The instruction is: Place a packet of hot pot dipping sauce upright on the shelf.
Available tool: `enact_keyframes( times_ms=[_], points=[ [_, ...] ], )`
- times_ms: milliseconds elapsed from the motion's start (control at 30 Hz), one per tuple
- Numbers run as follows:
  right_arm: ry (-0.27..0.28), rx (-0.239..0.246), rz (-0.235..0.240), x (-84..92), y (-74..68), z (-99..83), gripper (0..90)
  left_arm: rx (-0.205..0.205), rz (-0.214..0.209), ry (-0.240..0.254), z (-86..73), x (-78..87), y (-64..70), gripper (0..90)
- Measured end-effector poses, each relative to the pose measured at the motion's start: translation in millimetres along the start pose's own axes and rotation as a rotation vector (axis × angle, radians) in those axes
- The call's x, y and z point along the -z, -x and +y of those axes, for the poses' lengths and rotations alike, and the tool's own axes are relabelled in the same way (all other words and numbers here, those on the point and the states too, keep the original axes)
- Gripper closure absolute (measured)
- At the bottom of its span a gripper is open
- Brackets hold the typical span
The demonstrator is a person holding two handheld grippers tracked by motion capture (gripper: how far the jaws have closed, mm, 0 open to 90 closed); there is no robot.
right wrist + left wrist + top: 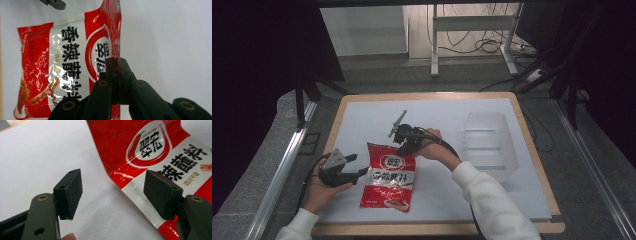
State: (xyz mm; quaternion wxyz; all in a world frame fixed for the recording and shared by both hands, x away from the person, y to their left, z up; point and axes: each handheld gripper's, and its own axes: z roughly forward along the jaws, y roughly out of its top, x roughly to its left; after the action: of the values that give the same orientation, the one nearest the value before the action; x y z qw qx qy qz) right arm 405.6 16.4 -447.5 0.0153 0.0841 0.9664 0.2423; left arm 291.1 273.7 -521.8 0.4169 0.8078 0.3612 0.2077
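A red and white snack packet with black characters lies on the white table sheet. My right gripper is shut on the packet's far edge, which stands up out of the sheet between the jaws; the rest of the packet still rests flat. My left gripper sits low at the packet's left side with its jaws wide apart. One pad hovers over the packet's edge, the other over bare sheet, and neither presses on it.
A clear plastic bin stands on the right half of the sheet. The wooden table rim frames the sheet. Metal rails run along both sides of the table. A tip of the left gripper reaches into the right gripper view's top.
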Motion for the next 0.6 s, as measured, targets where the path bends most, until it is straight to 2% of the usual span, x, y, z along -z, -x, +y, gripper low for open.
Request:
enact_keyframes(
  times_ms=[267, 467, 533, 567, 600],
  points=[
    [0.051, 0.005, -0.002, 24.7, -7.1, 4.7, 88.7, 0.022, 0.010, 0.009, -4.5, 6.8, -1.9, 30.9],
    [0.063, 0.023, 0.000, 40.4, -14.9, 11.3, 88.8, 0.032, 0.013, 0.028, -2.9, 10.7, -3.5, 30.9],
    [0.079, 0.035, -0.011, 51.6, -19.3, 14.4, 88.8, 0.034, 0.020, 0.029, -1.7, 12.3, -3.5, 30.9],
    [0.079, 0.035, -0.011, 51.6, -19.3, 14.4, 88.8, 0.034, 0.020, 0.029, -1.7, 12.3, -3.5, 30.9],
    [0.095, 0.041, -0.022, 61.4, -22.1, 15.7, 88.8, 0.041, 0.018, 0.039, -1.2, 13.2, -3.3, 30.9]
  ],
)
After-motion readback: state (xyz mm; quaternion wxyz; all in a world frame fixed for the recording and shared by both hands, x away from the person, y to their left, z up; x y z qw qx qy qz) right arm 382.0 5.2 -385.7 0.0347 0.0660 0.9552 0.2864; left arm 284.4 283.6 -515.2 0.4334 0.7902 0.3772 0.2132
